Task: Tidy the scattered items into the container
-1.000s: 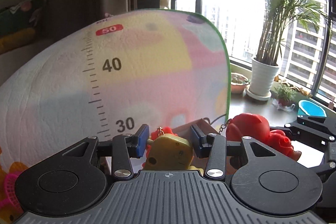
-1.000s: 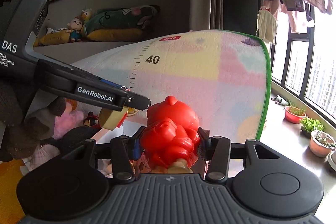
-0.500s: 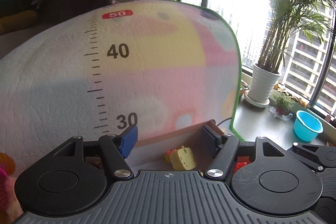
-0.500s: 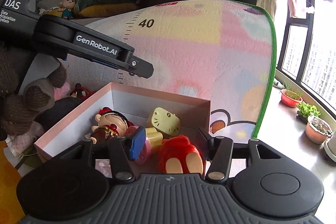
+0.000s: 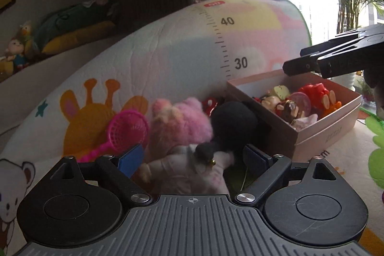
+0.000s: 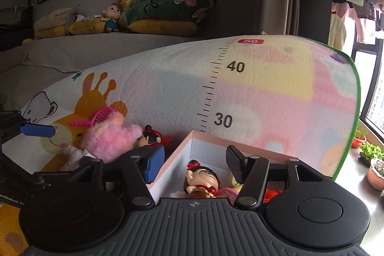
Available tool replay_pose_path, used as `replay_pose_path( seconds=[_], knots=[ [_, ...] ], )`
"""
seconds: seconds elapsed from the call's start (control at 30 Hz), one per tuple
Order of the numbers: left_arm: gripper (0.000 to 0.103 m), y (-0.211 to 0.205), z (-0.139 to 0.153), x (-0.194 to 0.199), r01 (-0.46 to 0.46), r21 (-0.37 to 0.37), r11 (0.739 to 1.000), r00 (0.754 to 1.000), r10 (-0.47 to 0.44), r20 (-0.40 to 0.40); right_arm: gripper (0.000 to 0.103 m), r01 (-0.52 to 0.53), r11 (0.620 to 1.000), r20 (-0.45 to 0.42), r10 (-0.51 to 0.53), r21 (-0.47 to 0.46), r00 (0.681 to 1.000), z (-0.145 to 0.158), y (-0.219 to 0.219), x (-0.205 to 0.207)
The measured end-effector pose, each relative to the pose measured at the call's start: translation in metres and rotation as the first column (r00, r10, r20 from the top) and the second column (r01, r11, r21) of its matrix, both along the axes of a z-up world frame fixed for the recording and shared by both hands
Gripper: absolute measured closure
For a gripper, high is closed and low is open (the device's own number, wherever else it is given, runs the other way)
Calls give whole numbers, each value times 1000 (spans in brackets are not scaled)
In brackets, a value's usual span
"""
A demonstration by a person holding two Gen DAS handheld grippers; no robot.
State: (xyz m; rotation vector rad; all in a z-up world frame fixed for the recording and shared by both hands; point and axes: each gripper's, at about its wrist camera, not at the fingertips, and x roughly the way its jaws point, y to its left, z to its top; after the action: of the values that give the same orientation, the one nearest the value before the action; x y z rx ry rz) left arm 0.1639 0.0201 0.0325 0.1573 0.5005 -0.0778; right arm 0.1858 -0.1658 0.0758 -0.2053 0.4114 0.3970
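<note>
The pink cardboard box (image 5: 324,126) stands on the play mat at the right and holds a red figure (image 5: 314,95), a pale yellow toy (image 5: 280,90) and a black-haired doll (image 6: 201,179). My left gripper (image 5: 192,158) is open, left of the box. Its fingers stand on either side of a plush doll (image 5: 180,121) with pink fur, a black head and a white dress. My right gripper (image 6: 195,164) is open above the box (image 6: 208,148), with nothing between its fingers. It also shows as a black arm (image 5: 336,56) over the box.
A pink net scoop (image 5: 127,128) and a small red and black figure (image 6: 151,136) lie beside the plush. A green toy (image 5: 379,136) sits at the far right. The mat curls up behind everything. Beyond it are a sofa with cushions, potted plants and a window.
Both grippers opened and their toys, the yellow one and the red figure, now lie in the box. The left gripper then swung left to the plush doll.
</note>
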Motion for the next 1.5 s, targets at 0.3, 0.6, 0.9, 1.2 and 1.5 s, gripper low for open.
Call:
replay_pose_path(
  seconds=[0.3,0.6,0.9,1.2,1.5],
  knots=[
    [9,15,-17,9,23,-73,997,998,-27,-53,56,-153,955,-98,132,-254,986,-18,83,7],
    [8,18,-30,11,71,-47,996,993,-75,-93,29,-268,817,-198,191,-510,961,-53,117,44],
    [25,34,-25,-15,120,-126,985,983,-136,-121,31,-295,765,-172,240,-573,955,-66,130,26],
    [15,65,-17,-99,295,-272,916,932,-339,-131,31,-604,758,-380,498,-244,779,-10,109,-70],
    [8,85,10,-101,161,-272,949,985,-172,-18,28,-236,951,-268,178,-202,947,8,105,31]
  ],
)
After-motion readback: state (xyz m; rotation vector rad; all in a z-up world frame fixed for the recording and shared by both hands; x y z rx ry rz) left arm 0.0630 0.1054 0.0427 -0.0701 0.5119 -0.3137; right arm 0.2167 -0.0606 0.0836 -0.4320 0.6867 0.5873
